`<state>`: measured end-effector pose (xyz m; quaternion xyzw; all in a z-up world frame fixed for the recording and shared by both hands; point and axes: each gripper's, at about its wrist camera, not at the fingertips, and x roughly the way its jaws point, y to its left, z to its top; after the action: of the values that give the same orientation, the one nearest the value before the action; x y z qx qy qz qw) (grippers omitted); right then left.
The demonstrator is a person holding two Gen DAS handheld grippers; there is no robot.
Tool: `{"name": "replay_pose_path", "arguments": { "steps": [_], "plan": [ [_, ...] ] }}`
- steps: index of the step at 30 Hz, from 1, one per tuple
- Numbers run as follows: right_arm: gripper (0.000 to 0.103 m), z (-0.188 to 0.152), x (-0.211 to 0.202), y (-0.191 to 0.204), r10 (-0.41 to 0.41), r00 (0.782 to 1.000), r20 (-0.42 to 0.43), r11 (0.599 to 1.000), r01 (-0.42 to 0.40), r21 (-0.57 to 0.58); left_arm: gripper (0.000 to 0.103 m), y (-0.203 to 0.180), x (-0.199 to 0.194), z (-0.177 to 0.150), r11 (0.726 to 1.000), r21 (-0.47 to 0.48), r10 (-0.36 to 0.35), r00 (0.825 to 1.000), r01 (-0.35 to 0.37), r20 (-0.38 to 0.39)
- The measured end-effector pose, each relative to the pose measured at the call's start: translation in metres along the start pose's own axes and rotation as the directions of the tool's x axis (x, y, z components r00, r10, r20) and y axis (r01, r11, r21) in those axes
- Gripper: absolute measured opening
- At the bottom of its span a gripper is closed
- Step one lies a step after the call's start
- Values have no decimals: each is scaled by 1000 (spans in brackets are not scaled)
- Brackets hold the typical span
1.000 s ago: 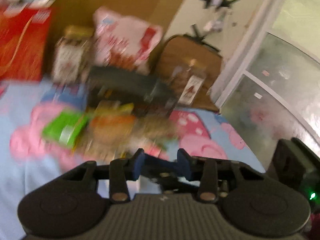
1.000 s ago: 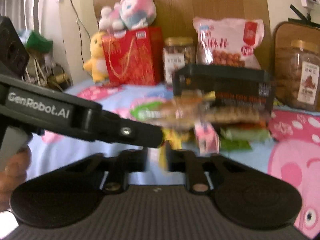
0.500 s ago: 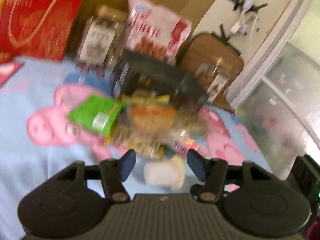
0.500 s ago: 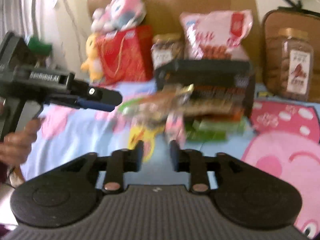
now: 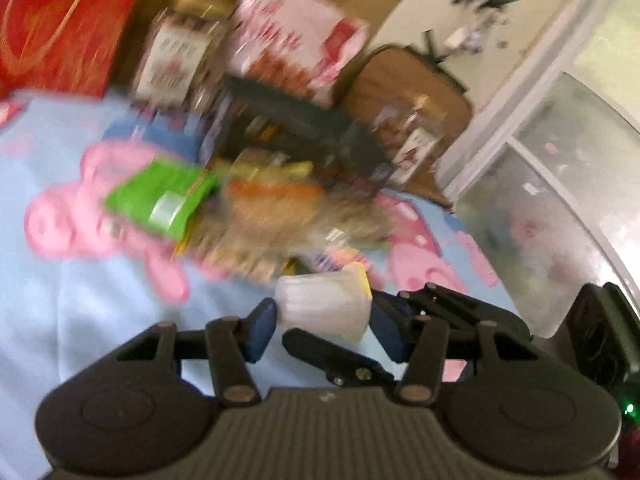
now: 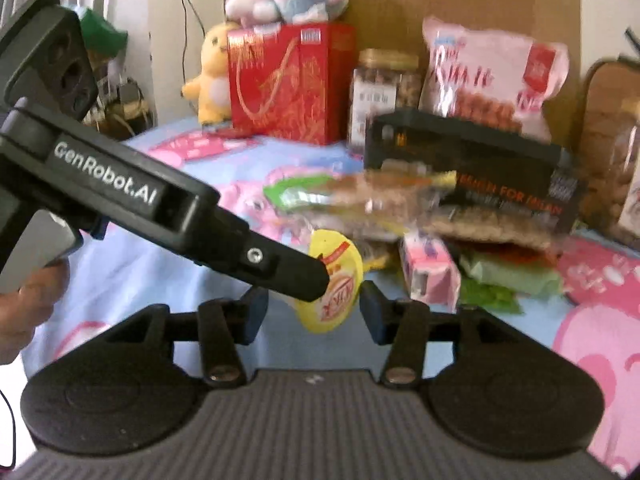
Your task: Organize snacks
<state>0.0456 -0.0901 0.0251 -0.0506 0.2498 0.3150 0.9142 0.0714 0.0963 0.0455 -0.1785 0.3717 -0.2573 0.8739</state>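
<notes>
**Both tongs converge on one small cup**

Left gripper [image 5: 324, 326] has its blue pads either side of a white ribbed cup [image 5: 322, 306], and its jaws are closing; the left pad sits at the cup's wall, but blur hides whether either pad presses yet. Right gripper [image 6: 310, 308], seen from its own camera, is spread with its jaws opening, and the same cup's yellow foil lid [image 6: 334, 284] faces it between the fingers, touching neither pad as far as can be told. The black finger of the left tool crosses in front of that lid.

Just beyond the cup lies the loose heap of snacks: a green packet [image 5: 160, 196], a small pink carton [image 6: 428, 276], and clear-wrapped bars smeared by motion. Behind them stands a dark tray [image 6: 472, 156], then a nut jar [image 6: 384, 88], a pink snack bag [image 6: 492, 76] and a red gift bag [image 6: 288, 84], all on a blue cartoon-pig sheet [image 5: 80, 300].

The likely trouble is crowding: two tools working the same small cup could knock fingers or tip it on the soft sheet. A light cup with tapering walls may also squirt forward out of a closing pinch into the heap. Squeezing too hard could buckle the thin wall or pop the foil.
</notes>
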Motion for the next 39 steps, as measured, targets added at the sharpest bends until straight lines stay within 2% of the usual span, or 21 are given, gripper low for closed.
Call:
{"name": "replay_pose_path", "arguments": {
  "steps": [4,7,11,14,18,21,24,26,27,30,32,34,37,39],
  "plan": [
    [53,27,-10,-13,-58,991,119,998,60,-15,50,-32,2,43,991,129,24,997,-33,70],
    [53,55,2,-39,-124,977,174,991,130,-22,50,-41,27,83,986,163,31,995,-47,98],
    [52,84,32,-84,-177,970,164,984,176,20,50,-39,77,123,987,140,71,994,-83,84],
    [51,93,57,-109,-174,980,98,985,172,29,50,-26,109,135,993,78,88,995,-91,40],
    [56,88,64,-114,-162,986,51,986,160,38,56,-19,126,131,986,61,154,988,-155,15],
    [59,80,46,-111,-157,984,85,987,153,51,63,-20,105,126,994,63,90,995,-93,44],
    [59,64,17,-116,-139,983,119,985,126,114,67,-20,70,115,994,83,57,992,-66,112],
    [58,50,4,-124,-136,984,116,979,116,167,67,-15,52,105,994,90,57,990,-69,128],
    [58,44,1,-130,-143,985,100,973,121,198,67,-12,47,99,991,97,82,988,-95,134],
    [58,26,5,-153,-157,987,30,935,139,325,67,4,46,83,970,89,212,968,-225,137],
    [58,18,16,-167,-137,990,-20,897,132,423,67,21,55,78,966,26,254,963,-257,89],
    [58,12,26,-177,-92,995,-46,861,103,499,68,35,67,73,971,-32,238,971,-237,35],
    [62,2,43,-181,24,999,-43,787,8,617,68,32,70,65,971,-46,236,970,-234,58],
    [62,3,40,-166,5,999,-44,801,22,598,66,26,69,63,983,-64,174,984,-172,30]
  ]
}}
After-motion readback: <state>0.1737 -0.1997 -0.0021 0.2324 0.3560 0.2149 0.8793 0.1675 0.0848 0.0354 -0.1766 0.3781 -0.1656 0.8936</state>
